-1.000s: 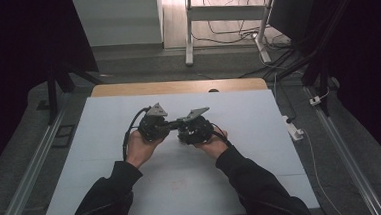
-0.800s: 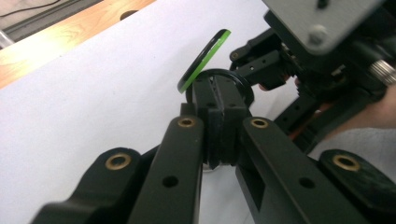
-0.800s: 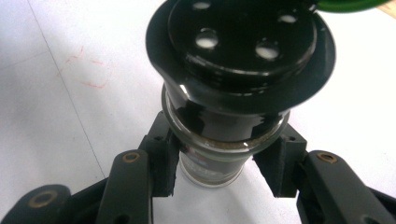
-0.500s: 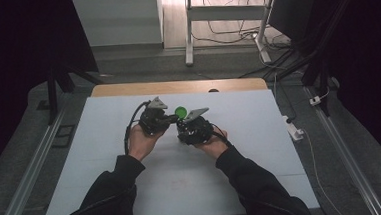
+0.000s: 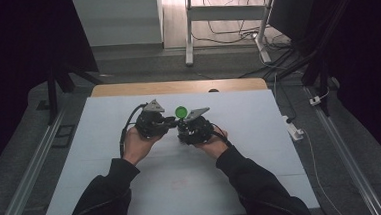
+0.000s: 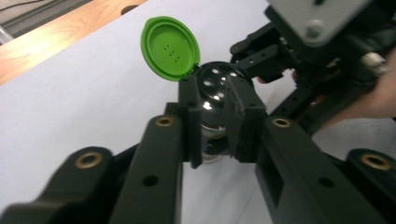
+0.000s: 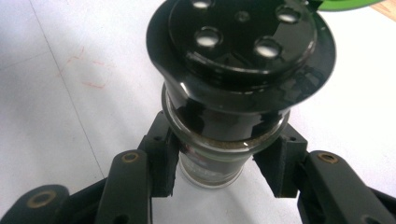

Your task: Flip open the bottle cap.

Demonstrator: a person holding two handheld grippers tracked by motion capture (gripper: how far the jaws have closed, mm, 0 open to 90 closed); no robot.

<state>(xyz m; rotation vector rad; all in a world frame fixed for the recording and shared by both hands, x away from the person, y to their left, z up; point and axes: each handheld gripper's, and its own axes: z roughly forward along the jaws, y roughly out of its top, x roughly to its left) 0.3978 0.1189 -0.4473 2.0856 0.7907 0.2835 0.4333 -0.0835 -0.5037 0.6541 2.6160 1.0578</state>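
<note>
Right gripper (image 5: 181, 133) clamped the spice jar (image 7: 224, 140) just beside the left gripper (image 5: 172, 121). Its jaws had just been opening around the jar's black cap, and the green lid (image 6: 171, 47), shut a second earlier, stood flipped up, baring the shaker holes for pouring.

Both forearms come in from the near edge and meet over the middle of the surface, hands cupped under their tools. The left tongs (image 5: 168, 121) point toward the right tongs (image 5: 183, 124), nearly tip to tip. The left pair's jaws have just been opening and stand a little apart; the right pair's jaws are clamped tight, pads pressing from both sides.
</note>
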